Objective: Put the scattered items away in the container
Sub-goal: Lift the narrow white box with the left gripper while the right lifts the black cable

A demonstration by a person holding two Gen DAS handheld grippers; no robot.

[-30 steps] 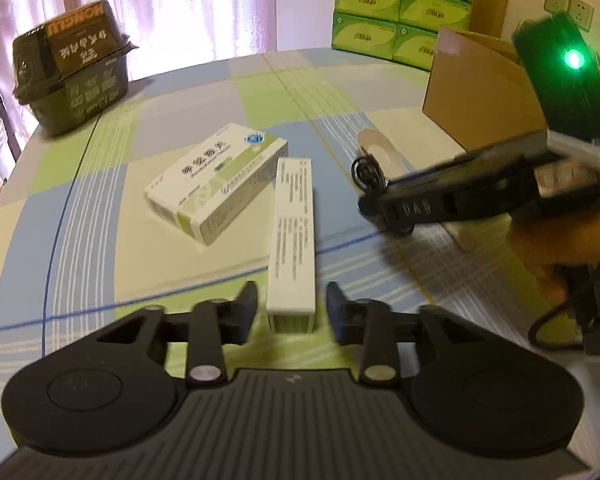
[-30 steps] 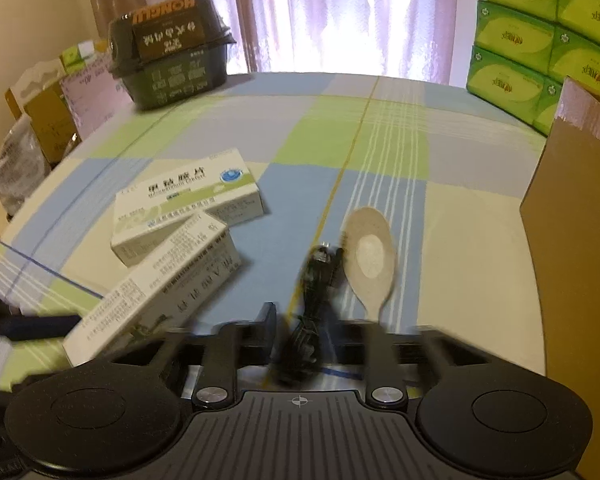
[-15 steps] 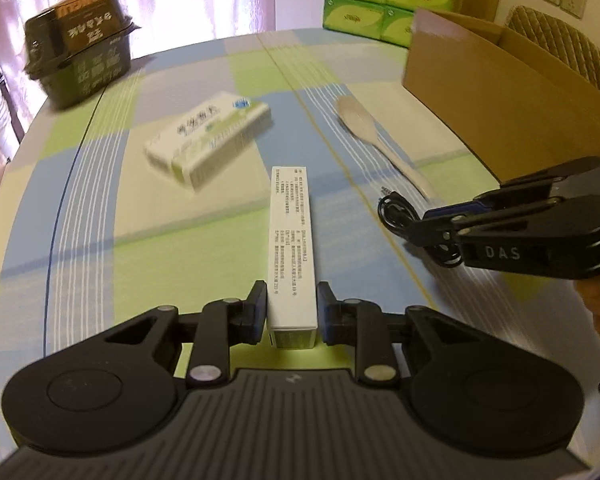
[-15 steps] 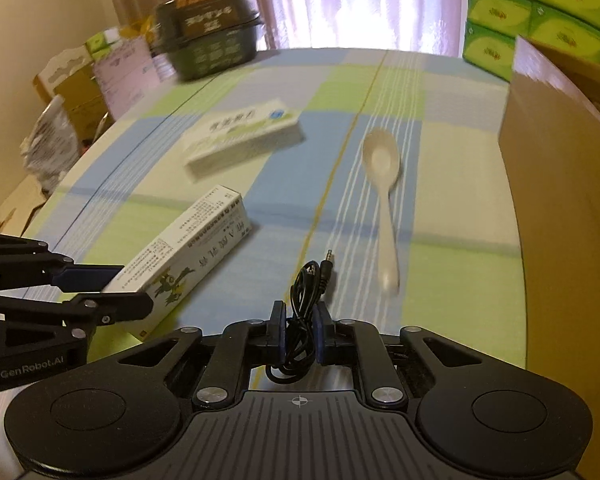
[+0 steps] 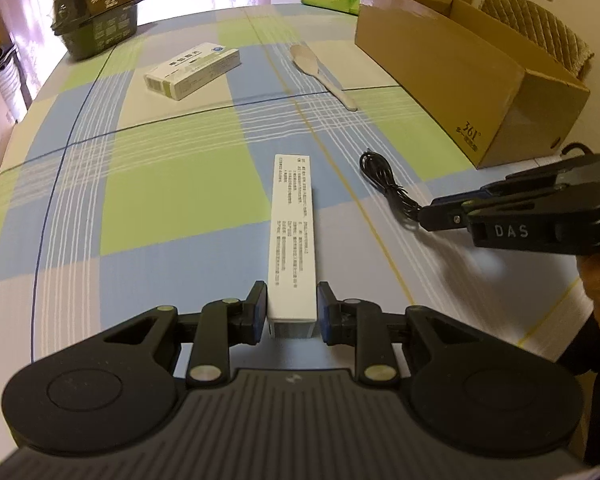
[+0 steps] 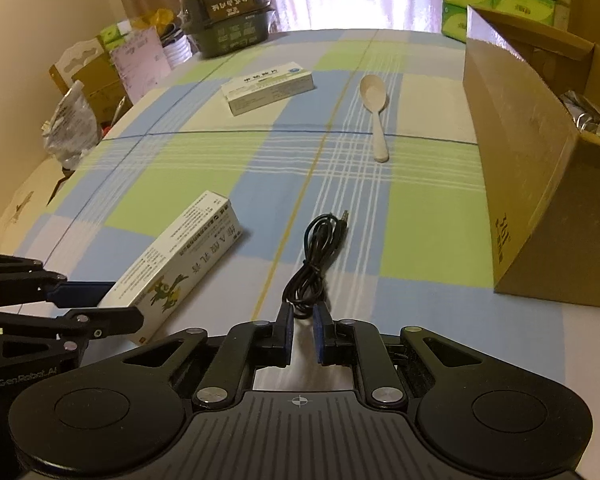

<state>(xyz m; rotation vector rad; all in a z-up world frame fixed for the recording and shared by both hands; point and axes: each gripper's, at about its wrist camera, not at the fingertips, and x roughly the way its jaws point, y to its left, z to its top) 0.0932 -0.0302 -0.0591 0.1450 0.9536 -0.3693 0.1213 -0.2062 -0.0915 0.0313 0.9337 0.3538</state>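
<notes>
checked tablecloth [image 5: 172, 184]; my left gripper [image 5: 292, 310] pinching long box [image 5: 293, 232], right gripper [image 6: 302, 334] pinching black cable [image 6: 320, 256], carton [image 5: 460, 80] right

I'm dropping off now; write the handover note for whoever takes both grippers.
Left gripper: jaws shut on the near end of the long white box.
Right gripper: jaws shut on the near loop of the black cable.
Both appear to rest on the table.
Loose farther off: flat medicine box, spoon.
Done: both grasps. Left: all four into the cardboard box at right.
</notes>
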